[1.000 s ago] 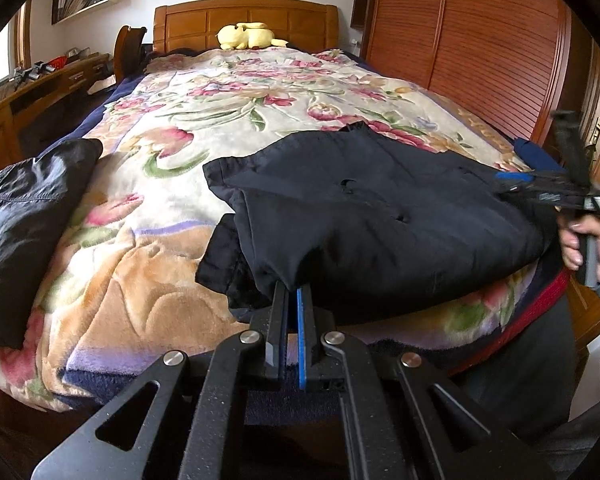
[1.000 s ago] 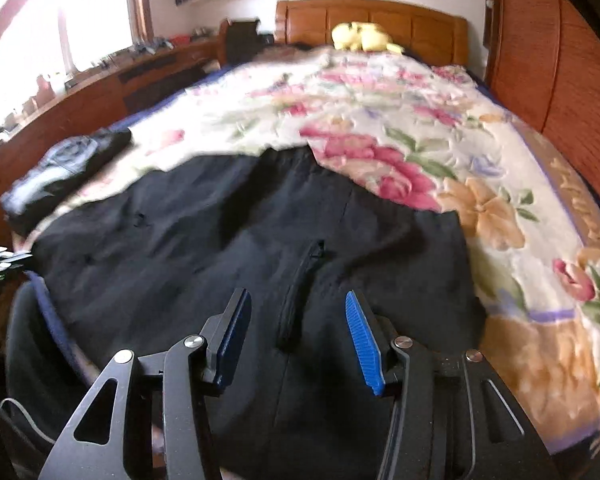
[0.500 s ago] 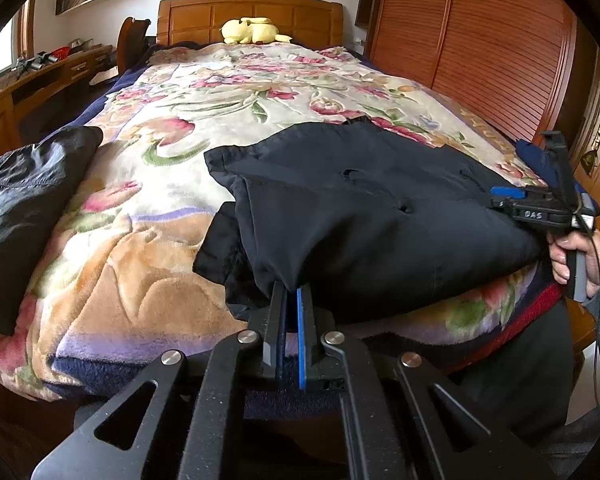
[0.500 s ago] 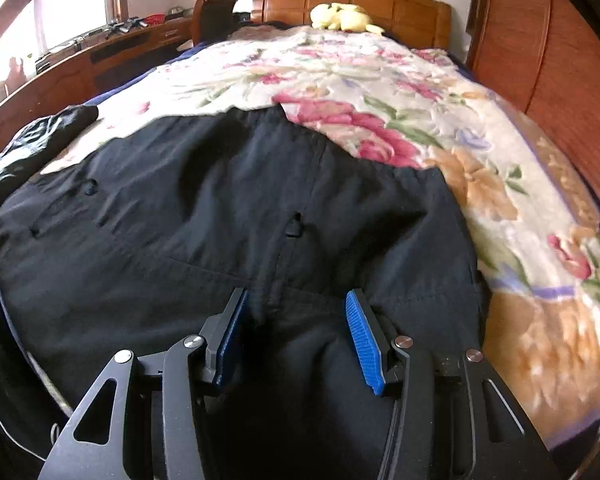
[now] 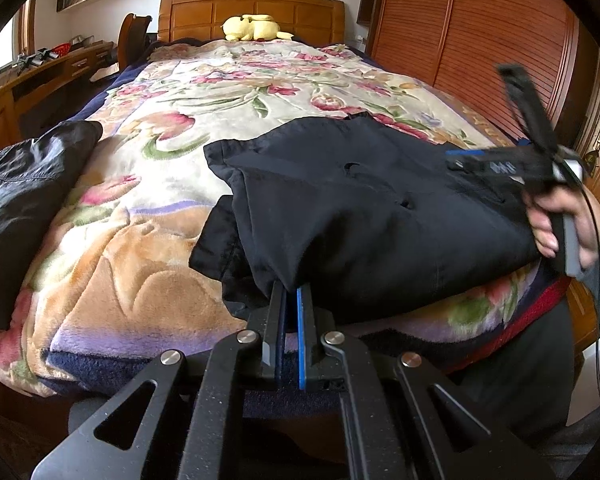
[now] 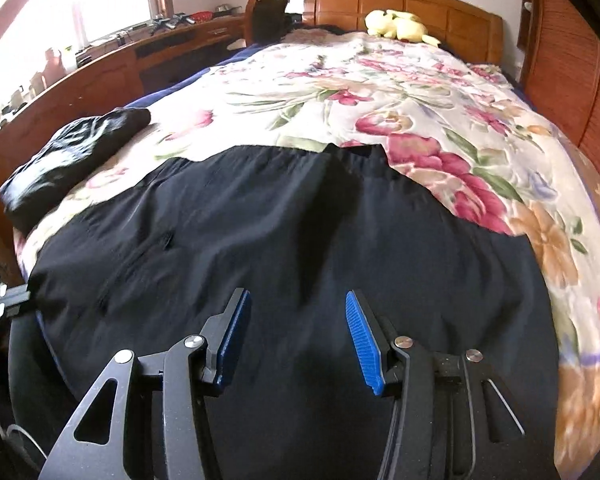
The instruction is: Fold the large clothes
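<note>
Since a second ago the right claw [image 5: 466,158] has swept in over the black garment [image 5: 364,216], and in the left wrist view it now shows blurred above the garment's right part, carried by a hand [image 5: 560,224] at the bed's right side. Nearer the camera, the left claw [image 5: 291,300] is pinched narrow on a fold of the garment at the foot edge of the bed [image 5: 148,208], with the cloth bunched just above its tips. Another dark garment [image 5: 24,200] lies at the bed's left edge, and a yellow plush toy [image 5: 252,28] sits by the headboard. From the right wrist view, the right claw [image 6: 298,320] stands partly spread above the black garment [image 6: 300,220], its blue pads [image 6: 362,340] apart with nothing gripped between them. That garment lies spread across the foot end of the floral blanket [image 6: 420,112], reaching the foot edge.
</note>
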`<action>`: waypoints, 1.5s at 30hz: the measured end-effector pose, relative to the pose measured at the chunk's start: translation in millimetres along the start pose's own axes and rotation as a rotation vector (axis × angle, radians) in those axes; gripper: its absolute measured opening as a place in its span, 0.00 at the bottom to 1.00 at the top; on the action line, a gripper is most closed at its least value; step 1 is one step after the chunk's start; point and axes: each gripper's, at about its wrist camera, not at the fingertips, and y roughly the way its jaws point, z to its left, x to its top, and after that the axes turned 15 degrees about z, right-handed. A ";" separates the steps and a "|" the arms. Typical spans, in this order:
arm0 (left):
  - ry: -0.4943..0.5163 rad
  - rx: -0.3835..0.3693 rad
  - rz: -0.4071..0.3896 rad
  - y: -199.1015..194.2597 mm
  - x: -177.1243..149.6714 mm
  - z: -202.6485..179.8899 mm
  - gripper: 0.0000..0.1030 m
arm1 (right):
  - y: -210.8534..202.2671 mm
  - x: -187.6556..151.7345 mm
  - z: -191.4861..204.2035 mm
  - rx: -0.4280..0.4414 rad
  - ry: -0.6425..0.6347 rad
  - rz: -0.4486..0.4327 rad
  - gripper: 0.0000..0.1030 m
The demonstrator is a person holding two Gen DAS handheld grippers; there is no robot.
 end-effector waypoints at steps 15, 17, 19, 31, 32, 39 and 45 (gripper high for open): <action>0.012 0.006 -0.002 -0.7 1.5 -1.2 0.03 | 83.5 79.7 -5.7 -0.085 -0.019 0.168 0.36; 0.016 0.009 -0.001 -0.8 0.9 -1.2 0.03 | 71.1 66.8 -1.8 -0.109 -0.038 0.143 0.36; 0.015 0.011 -0.001 -0.7 1.4 -1.6 0.03 | 53.7 47.3 -1.2 -0.118 -0.058 0.108 0.36; -0.005 0.024 -0.007 -1.5 2.0 -5.6 0.03 | -13.8 -79.7 -0.9 -0.065 -0.054 0.002 0.36; -0.004 0.026 -0.007 -1.4 1.9 -5.8 0.03 | -16.8 -84.5 -2.6 -0.053 -0.040 -0.005 0.36; -0.006 0.028 -0.005 -0.8 1.7 -8.0 0.03 | -22.2 -108.1 -12.7 0.001 0.048 -0.050 0.36; -0.010 0.024 -0.002 0.0 1.6 -6.9 0.03 | -29.1 -110.7 -8.8 0.021 0.055 -0.062 0.36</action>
